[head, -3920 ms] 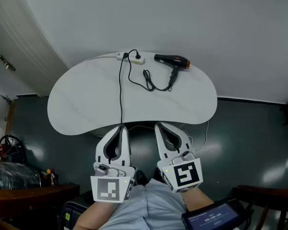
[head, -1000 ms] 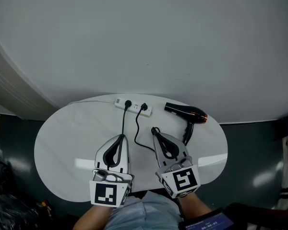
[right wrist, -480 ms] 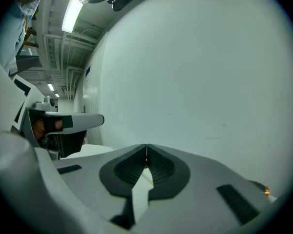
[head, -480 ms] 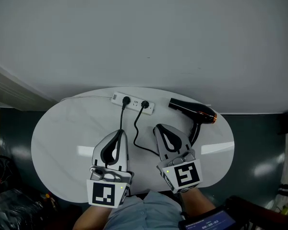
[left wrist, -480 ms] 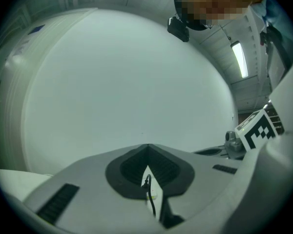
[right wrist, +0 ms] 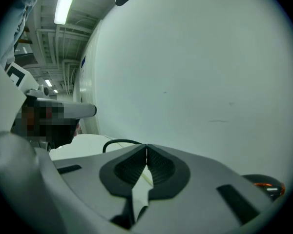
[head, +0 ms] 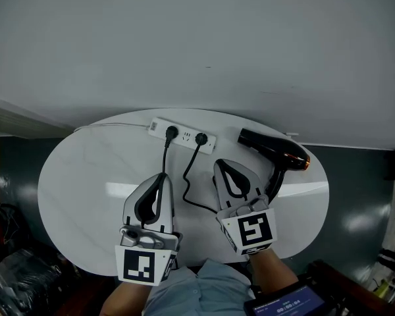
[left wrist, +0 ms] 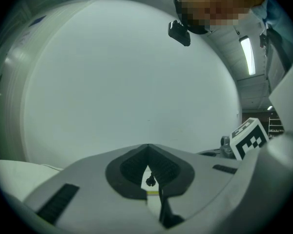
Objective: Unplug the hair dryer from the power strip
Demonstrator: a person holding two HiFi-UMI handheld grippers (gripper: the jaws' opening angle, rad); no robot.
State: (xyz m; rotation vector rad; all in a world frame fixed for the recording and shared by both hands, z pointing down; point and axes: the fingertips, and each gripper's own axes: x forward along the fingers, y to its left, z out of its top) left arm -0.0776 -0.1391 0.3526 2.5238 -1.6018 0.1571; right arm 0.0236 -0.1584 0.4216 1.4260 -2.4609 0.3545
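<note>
Your left tool [head: 159,176] and right tool [head: 222,164] are closed, empty. The power strip [head: 182,133] lies beyond them, hair dryer plug [head: 201,138] seated.

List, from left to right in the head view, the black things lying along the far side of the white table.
Left plug → right plug → hair dryer.

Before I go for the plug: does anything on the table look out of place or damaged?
Nothing stands out. The power strip lies flat near the far edge of the table with two black plugs seated. The hair dryer rests on its side to the right, and the cords lie slack. No damage shows.
</note>
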